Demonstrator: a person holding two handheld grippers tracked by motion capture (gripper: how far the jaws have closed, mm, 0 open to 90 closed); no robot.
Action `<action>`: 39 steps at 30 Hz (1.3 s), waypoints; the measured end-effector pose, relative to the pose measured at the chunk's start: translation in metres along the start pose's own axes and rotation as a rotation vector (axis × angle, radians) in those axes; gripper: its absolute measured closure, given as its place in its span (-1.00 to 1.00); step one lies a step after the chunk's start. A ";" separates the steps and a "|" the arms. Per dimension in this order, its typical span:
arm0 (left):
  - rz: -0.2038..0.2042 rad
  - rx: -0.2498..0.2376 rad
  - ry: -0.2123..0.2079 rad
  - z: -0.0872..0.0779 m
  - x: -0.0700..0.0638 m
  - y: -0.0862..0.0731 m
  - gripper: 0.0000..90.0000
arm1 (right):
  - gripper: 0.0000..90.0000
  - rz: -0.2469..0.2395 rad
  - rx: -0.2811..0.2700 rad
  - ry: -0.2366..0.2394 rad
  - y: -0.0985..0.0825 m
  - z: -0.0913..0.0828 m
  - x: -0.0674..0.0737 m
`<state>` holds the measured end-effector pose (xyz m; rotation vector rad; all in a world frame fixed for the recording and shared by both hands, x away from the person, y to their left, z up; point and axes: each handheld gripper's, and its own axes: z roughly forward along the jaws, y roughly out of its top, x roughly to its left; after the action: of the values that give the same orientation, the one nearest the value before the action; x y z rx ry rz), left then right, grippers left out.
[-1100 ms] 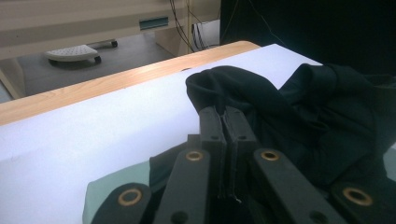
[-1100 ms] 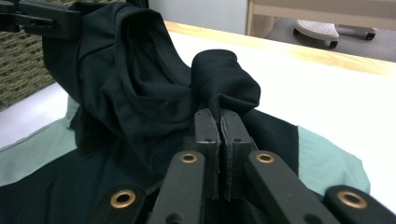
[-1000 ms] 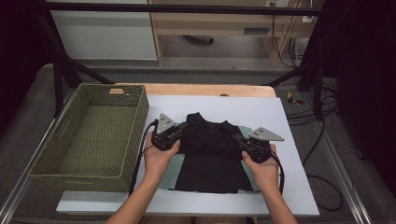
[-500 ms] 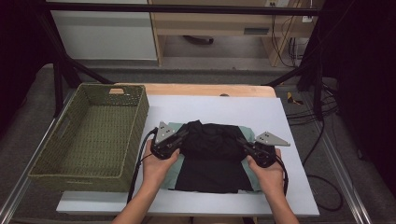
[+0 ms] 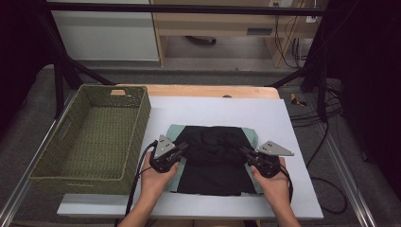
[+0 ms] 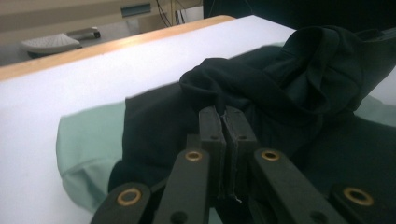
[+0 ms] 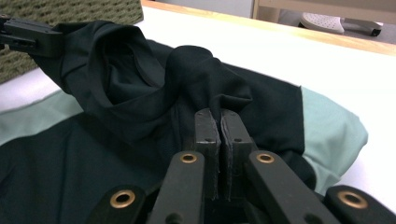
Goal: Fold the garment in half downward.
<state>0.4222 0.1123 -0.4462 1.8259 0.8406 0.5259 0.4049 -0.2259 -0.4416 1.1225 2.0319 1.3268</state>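
Pinching the unmarked black garment (image 5: 215, 158), left gripper (image 5: 181, 149) and right gripper (image 5: 244, 153) fingers clamp folds.

Black tongs (image 5: 184, 149) with brass rivets, grey triangular plates, trailing cables.

My right tongs (image 7: 218, 122) are closed on a raised fold of the black garment (image 7: 140, 116), which bunches up ahead of them. Pale green sleeves (image 7: 334, 133) spread out on the white tabletop (image 7: 299, 56). At far left my other tongs (image 7: 28, 35) pinch the same cloth, with the woven basket (image 7: 70, 11) behind.
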 end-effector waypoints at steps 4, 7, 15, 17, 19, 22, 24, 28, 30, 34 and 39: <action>0.005 0.018 -0.008 -0.002 0.000 -0.008 0.94 | 0.95 0.000 0.003 -0.001 -0.008 -0.002 0.006; 0.016 0.040 -0.014 -0.004 0.000 -0.011 0.94 | 0.95 -0.018 0.014 -0.004 -0.013 -0.002 0.009; 0.058 0.087 -0.034 -0.010 -0.006 -0.021 0.93 | 0.94 -0.023 0.038 0.002 -0.023 -0.004 0.012; 0.046 0.096 -0.041 -0.008 -0.006 -0.024 0.93 | 0.94 -0.022 0.045 0.003 -0.026 -0.004 0.013; 0.030 0.099 -0.050 -0.009 -0.004 -0.024 0.92 | 0.94 -0.030 0.054 0.001 -0.028 -0.004 0.012; 0.027 0.105 -0.059 -0.013 -0.004 -0.025 0.91 | 0.93 -0.022 0.047 0.002 -0.028 -0.005 0.011; 0.017 0.105 -0.063 -0.015 -0.004 -0.027 0.86 | 0.90 -0.021 0.051 0.003 -0.029 -0.005 0.011; 0.005 0.098 -0.043 -0.020 -0.001 -0.029 0.65 | 0.77 -0.036 0.058 -0.003 -0.030 -0.007 0.013; 0.011 0.097 -0.040 -0.022 -0.001 -0.031 0.60 | 0.69 -0.045 0.058 -0.016 -0.029 -0.010 0.014; 0.022 0.098 -0.033 -0.025 -0.001 -0.031 0.53 | 0.51 -0.042 0.063 -0.034 -0.030 -0.015 0.012; 0.057 0.080 0.007 -0.027 -0.006 -0.026 0.30 | 0.23 -0.014 0.060 -0.042 -0.032 -0.019 0.009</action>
<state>0.3919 0.1308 -0.4600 1.9274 0.8266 0.5422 0.3732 -0.2346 -0.4620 1.1502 2.0581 1.2330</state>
